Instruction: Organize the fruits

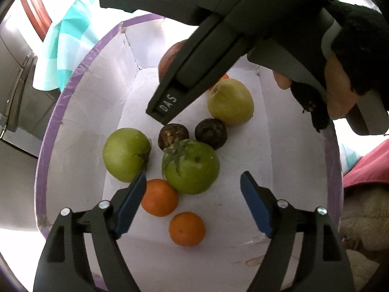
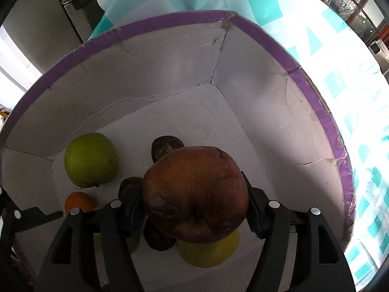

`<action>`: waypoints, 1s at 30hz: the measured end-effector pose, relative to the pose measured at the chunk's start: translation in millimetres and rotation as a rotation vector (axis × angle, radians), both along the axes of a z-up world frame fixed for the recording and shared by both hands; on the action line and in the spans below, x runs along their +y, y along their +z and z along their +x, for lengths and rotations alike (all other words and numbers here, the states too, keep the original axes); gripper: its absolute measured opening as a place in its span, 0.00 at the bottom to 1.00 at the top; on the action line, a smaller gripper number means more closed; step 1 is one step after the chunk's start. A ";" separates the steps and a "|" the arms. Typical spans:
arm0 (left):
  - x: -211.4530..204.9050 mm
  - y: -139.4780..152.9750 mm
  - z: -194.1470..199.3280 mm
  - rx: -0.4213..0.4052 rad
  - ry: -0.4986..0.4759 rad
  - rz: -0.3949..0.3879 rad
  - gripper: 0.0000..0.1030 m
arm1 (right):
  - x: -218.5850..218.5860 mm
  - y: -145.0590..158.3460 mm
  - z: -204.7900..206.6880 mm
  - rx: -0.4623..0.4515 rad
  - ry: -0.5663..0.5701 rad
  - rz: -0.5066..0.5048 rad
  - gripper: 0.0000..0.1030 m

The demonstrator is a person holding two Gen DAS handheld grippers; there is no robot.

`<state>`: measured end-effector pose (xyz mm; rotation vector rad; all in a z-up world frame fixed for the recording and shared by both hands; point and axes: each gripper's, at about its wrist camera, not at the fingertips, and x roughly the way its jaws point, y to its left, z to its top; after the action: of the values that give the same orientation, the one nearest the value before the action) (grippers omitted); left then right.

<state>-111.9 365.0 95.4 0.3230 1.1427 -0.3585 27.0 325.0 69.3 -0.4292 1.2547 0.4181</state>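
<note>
A white box with a purple rim point(image 1: 70, 82) holds the fruit. In the left wrist view my left gripper point(image 1: 193, 185) is open over a green tomato point(image 1: 192, 168), with another green fruit point(image 1: 126, 155), two oranges point(image 1: 159, 197) point(image 1: 187, 228), two dark brown fruits point(image 1: 173, 135) point(image 1: 211, 132) and a yellow-green pear point(image 1: 231, 101) around it. My right gripper point(image 2: 195, 204) is shut on a brown wrinkled fruit point(image 2: 195, 194) and holds it above the box floor. It enters the left wrist view from the top point(image 1: 175, 97).
The box point(image 2: 316, 92) stands on a teal-and-white checked cloth point(image 2: 352, 85). A grey cabinet point(image 2: 36, 19) lies beyond the cloth. A pink cloth point(image 1: 369, 165) lies to the right of the box.
</note>
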 end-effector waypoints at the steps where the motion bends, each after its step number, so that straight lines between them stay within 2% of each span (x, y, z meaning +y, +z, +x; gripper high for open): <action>1: 1.4 0.3 -0.2 -0.002 0.004 0.005 0.82 | 0.8 -0.1 -0.1 -0.001 0.000 -0.003 0.64; 3: 3.9 0.8 -0.2 -0.008 0.014 0.024 0.86 | 6.3 0.6 -0.3 -0.007 -0.001 -0.007 0.65; 6: 10.1 4.9 -2.2 -0.026 0.035 0.034 0.87 | 8.8 13.6 -3.4 -0.061 -0.006 0.037 0.79; 16: 28.0 19.8 -5.5 -0.066 0.083 0.020 0.91 | 5.6 21.8 -3.6 -0.087 -0.043 0.051 0.83; 25: 26.5 17.5 -6.1 -0.099 0.082 0.014 0.91 | -23.8 35.3 -4.3 -0.111 -0.087 0.086 0.84; 28: 33.3 30.7 -6.7 -0.156 0.109 -0.045 0.92 | -37.5 53.3 -9.1 -0.135 -0.111 0.129 0.84; 29: 36.6 35.8 -6.7 -0.173 0.128 -0.067 0.98 | -41.6 60.0 -10.6 -0.149 -0.116 0.141 0.84; 30: 39.3 40.3 -6.2 -0.186 0.143 -0.079 0.98 | -45.0 65.8 -12.0 -0.161 -0.121 0.151 0.84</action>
<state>-118.1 404.3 135.7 0.1993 0.9609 -0.2411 15.0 279.9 135.1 -0.2518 1.0785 0.3656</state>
